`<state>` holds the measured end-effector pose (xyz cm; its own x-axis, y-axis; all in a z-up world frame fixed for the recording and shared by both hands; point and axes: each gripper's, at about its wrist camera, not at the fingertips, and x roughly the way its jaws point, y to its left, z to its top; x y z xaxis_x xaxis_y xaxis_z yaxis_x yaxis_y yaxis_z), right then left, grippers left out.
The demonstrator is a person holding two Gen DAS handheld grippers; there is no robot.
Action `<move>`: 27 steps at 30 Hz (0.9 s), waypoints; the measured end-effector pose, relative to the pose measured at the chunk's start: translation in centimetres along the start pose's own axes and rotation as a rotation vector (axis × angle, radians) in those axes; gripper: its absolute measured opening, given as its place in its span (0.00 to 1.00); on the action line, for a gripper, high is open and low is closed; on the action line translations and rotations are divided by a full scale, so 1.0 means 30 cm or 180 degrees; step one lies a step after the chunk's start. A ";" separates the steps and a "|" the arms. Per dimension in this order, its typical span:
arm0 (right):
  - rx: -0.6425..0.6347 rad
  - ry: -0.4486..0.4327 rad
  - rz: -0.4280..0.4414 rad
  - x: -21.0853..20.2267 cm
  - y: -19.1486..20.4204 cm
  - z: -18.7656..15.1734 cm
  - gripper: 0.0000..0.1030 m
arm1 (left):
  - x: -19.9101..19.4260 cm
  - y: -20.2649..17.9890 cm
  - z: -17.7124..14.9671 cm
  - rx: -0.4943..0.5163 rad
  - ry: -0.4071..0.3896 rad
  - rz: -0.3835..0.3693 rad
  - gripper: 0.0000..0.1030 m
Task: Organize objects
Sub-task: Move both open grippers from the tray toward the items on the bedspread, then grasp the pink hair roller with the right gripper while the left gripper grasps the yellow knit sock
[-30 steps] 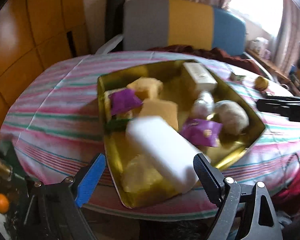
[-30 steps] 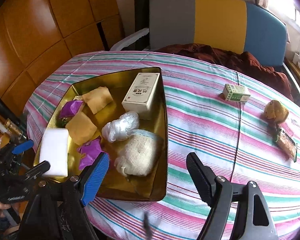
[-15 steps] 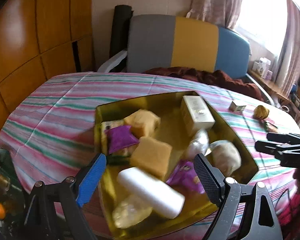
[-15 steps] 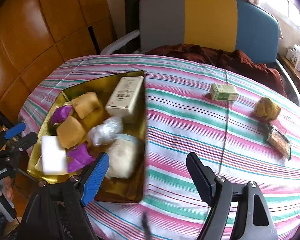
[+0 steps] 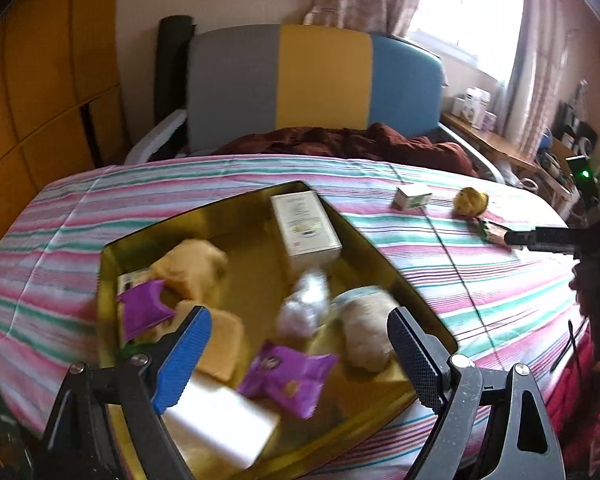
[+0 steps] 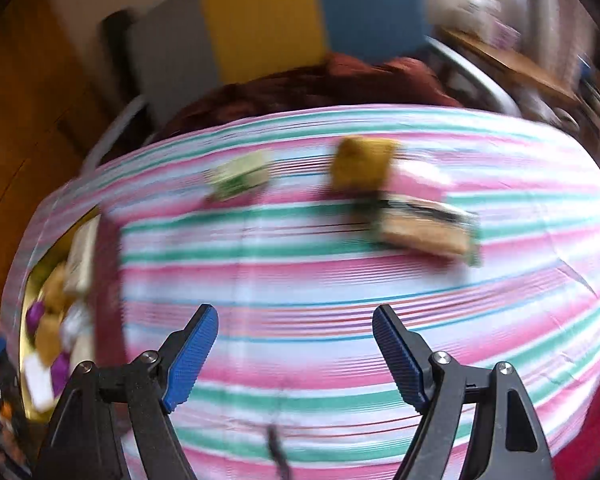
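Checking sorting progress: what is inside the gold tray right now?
The gold tray holds a white box, two purple packets, tan sponges, a plastic wad, a cloth bundle and a white block. Anything beneath them is covered.

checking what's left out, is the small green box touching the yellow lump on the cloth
Apart: the left wrist view shows striped cloth between the small green box and the yellow lump.

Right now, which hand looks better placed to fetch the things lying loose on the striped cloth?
Right, probably. The right gripper is open over the cloth, facing the snack bar and small box; the left gripper hangs over the tray.
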<state>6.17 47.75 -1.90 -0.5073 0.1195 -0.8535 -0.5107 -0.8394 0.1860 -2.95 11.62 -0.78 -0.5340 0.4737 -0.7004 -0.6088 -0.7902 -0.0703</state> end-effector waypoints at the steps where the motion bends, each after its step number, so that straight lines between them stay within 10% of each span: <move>1: 0.0095 -0.0006 -0.0032 -0.003 -0.039 0.012 0.79 | 0.008 -0.016 0.009 0.0032 0.0008 -0.0026 0.87; 13: 0.1066 -0.0122 -0.0238 0.058 -0.410 0.180 0.79 | 0.141 -0.253 0.168 0.0408 0.0092 -0.0394 0.90; 27: 0.1927 -0.0211 0.0251 0.108 -0.606 0.168 0.79 | 0.492 -0.675 0.429 0.0644 0.0361 -0.0996 0.90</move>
<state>10.32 66.05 -5.60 -0.5917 0.1182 -0.7974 -0.7637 -0.3991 0.5075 -6.06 39.61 -0.53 -0.2427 0.6248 -0.7421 -0.8415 -0.5163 -0.1595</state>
